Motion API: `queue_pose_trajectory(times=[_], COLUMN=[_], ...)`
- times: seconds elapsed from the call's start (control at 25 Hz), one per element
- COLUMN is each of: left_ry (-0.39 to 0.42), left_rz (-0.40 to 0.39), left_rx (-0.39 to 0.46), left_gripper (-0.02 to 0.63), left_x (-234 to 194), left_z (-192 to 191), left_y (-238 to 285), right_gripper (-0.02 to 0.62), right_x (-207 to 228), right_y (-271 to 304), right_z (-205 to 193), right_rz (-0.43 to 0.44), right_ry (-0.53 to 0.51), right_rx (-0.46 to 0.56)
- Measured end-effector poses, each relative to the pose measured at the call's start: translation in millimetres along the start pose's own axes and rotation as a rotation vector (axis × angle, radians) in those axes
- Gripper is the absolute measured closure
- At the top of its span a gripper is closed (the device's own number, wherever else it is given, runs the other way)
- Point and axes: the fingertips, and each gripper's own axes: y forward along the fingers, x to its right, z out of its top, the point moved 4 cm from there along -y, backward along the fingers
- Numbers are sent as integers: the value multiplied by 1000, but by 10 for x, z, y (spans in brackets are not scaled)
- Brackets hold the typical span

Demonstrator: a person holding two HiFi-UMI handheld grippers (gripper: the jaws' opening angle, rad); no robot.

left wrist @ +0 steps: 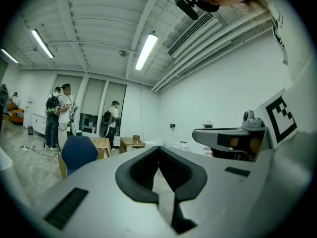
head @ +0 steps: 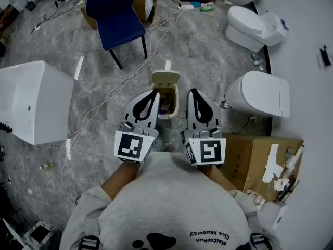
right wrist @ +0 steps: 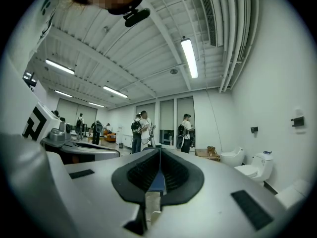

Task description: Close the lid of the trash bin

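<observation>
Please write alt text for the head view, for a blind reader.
Seen from above, a shut left gripper and shut right gripper flank a small beige trash bin on the floor, its lid open. A blue chair stands beyond.

- Grey marbled floor (head: 203,46) strewn with white cables (head: 130,77).
- Blue chair (head: 115,15) ahead-left of the left gripper (head: 154,93).
- White toilets (head: 250,25) ahead-right of the right gripper (head: 193,91).
- Strip lights (left wrist: 146,50) overhead.
</observation>
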Motion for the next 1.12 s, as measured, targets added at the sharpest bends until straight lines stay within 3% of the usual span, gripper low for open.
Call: queue_pose_trajectory(times=[0.36,0.76,1.12], left_ry=[-15,-72,-92], left_rz=[-61,-43,-13], left_rx=[-26,49,39], left_gripper=[586,586,586], left_x=[-407,-481,-578], left_z=[-105,-161,-565], left_y=[518,976,1339], right_gripper=[561,561,561], right_x=[141,352,508], right_y=[559,975,1231], right_z=[-178,-370,-851], right_rz=[-66,-8,13], right_ry=[14,28,43], right_rx=[-31,-57,-93])
